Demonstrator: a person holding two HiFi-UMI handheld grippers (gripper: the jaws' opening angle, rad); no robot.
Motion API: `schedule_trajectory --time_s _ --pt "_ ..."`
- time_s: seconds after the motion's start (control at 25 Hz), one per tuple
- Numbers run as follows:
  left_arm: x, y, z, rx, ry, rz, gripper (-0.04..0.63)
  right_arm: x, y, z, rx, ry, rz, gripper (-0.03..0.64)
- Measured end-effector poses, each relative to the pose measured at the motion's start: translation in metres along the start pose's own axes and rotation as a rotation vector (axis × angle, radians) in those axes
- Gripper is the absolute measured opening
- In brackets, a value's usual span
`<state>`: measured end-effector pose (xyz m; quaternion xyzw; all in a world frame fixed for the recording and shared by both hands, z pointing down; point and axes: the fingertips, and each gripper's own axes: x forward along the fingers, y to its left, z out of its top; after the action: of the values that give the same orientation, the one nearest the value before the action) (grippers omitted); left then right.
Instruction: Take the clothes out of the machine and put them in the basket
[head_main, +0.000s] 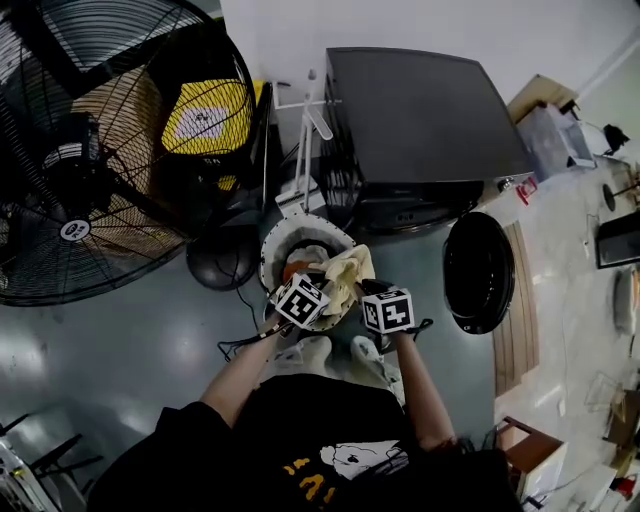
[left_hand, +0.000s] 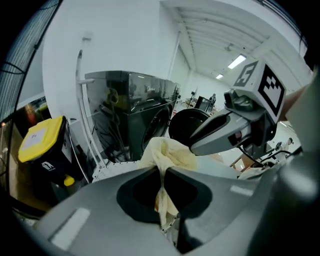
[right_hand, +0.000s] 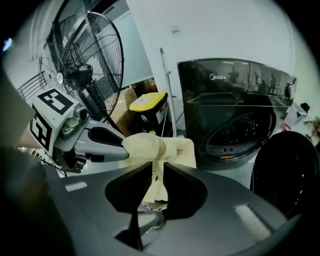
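Clothes (head_main: 298, 268) fill the round white basket (head_main: 271, 243) at centre; left hand-held gripper (left_hand: 162, 172) and right hand-held gripper (right_hand: 156, 170) both clamp one pale yellow cloth (head_main: 350, 270); black washing machine (right_hand: 230, 115) reads "Midea".

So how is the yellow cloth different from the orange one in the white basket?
The pale yellow cloth is pinched by both the left tool and the right tool; the orange cloth is touched by neither. The yellow cloth is held up over the round white basket; the orange cloth lies inside it. Both are soft laundry.
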<state>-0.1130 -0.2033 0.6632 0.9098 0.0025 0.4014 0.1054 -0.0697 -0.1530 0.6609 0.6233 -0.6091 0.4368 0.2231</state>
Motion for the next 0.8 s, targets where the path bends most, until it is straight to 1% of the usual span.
schedule_trajectory --time_s 0.12,0.16,0.24,0.28,0.4,0.6,0.72,0.8 --pt "0.013 0.003 -0.01 -0.009 0.05 0.004 0.029 0.0 0.001 -0.001 0.021 -0.026 0.024 0.139" --pt "0.017 0.001 -0.013 0.003 0.069 -0.007 0.058 -0.001 0.003 -0.001 0.032 -0.034 0.034 0.15" --pt "0.021 -0.003 -0.014 0.022 0.081 -0.032 0.163 -0.001 0.006 -0.001 0.05 -0.048 0.054 0.161" --pt "0.022 -0.003 -0.012 0.018 0.076 -0.04 0.181 -0.002 0.007 -0.001 0.054 -0.054 0.06 0.166" --pt "0.021 0.0 -0.004 -0.011 0.053 -0.035 0.181 -0.006 0.007 -0.001 0.063 -0.082 0.065 0.17" --pt "0.009 0.008 0.003 -0.036 0.018 0.005 0.181 -0.015 0.012 0.008 0.094 -0.144 0.084 0.17" --pt "-0.003 0.011 0.01 -0.077 -0.036 0.012 0.181 -0.024 0.015 0.018 0.119 -0.196 0.094 0.167" --pt "-0.016 0.009 0.012 -0.107 -0.046 0.013 0.179 -0.032 0.018 0.024 0.14 -0.237 0.098 0.16"
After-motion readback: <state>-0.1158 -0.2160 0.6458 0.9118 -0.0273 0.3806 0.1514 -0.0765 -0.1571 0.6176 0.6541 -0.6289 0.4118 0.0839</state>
